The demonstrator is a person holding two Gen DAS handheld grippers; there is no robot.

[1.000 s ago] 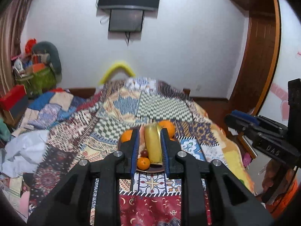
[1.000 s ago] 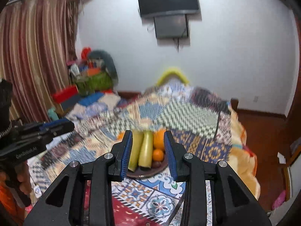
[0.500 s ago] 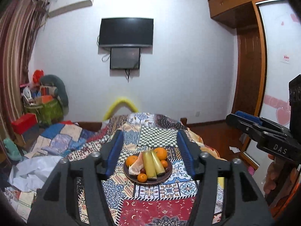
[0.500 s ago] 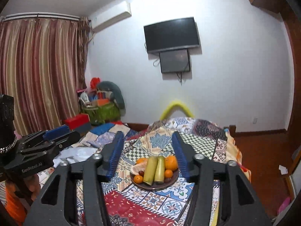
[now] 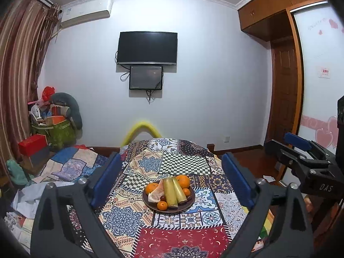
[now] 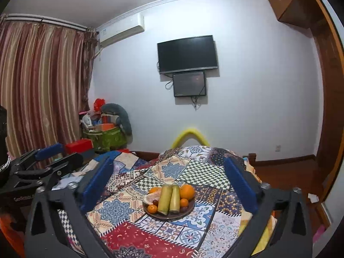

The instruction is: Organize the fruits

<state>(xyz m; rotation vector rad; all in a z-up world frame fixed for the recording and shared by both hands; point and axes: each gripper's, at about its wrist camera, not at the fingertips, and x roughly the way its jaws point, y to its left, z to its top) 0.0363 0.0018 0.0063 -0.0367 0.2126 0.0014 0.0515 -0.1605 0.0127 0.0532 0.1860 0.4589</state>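
One brown plate (image 5: 148, 202) on the patchwork tabletop (image 5: 182, 236) holds two green-yellow stalks (image 5: 173, 192), four oranges (image 5: 182, 181), one pomelo wedge (image 5: 155, 194) and a few dark fruits. Left tongs (image 5: 169, 185) and right tongs (image 6: 169, 185) both spread wide, empty, above the tabletop short of the plate.

Both wrist cams sit well back above the bed's near end, facing the TV wall. Left one's (image 5: 147, 48) straight-on, right one's angled from the right; both share the fruit plate (image 5: 150, 206) (image 6: 148, 211).

Four oranges (image 5: 183, 181), two yellow-green stalks (image 5: 169, 192), one pomelo wedge (image 5: 155, 194), one plate (image 5: 169, 210)
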